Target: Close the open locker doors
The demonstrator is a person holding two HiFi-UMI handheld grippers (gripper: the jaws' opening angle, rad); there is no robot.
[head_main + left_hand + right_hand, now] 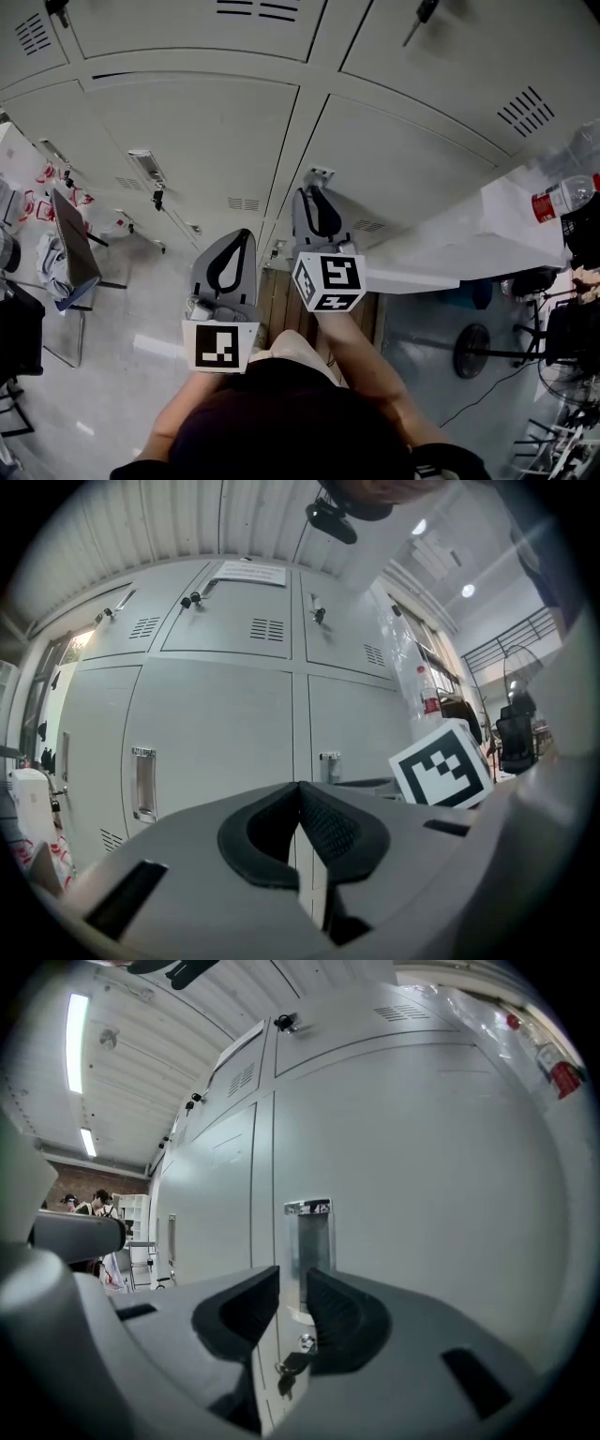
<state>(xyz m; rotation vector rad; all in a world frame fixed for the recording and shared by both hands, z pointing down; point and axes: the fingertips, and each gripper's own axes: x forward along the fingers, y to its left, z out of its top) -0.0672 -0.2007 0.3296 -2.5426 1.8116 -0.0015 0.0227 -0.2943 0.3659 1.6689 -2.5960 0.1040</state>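
Lockers fill the wall ahead, grey doors in rows. Right tool is held level at the recessed handle of a lower locker door — jaws part-open with a narrow gap, the handle seen through it, nothing pinched. Left tool sits just beside it, tips together, empty. Key hangs in the lock under the handle.

Door at the right tool looks about flush with its neighbour; latched or not, cannot tell. Judged step: press it home. Best done with the flat of the jaws on the panel near the handle side, straight in and steady, keeping off the key so it isn't bent.

Edges: pale panel juts out at right, near the right arm — possibly an open door, not certain. Bottle stands beyond its far end. Open floor to the left gives room to step back and swing.
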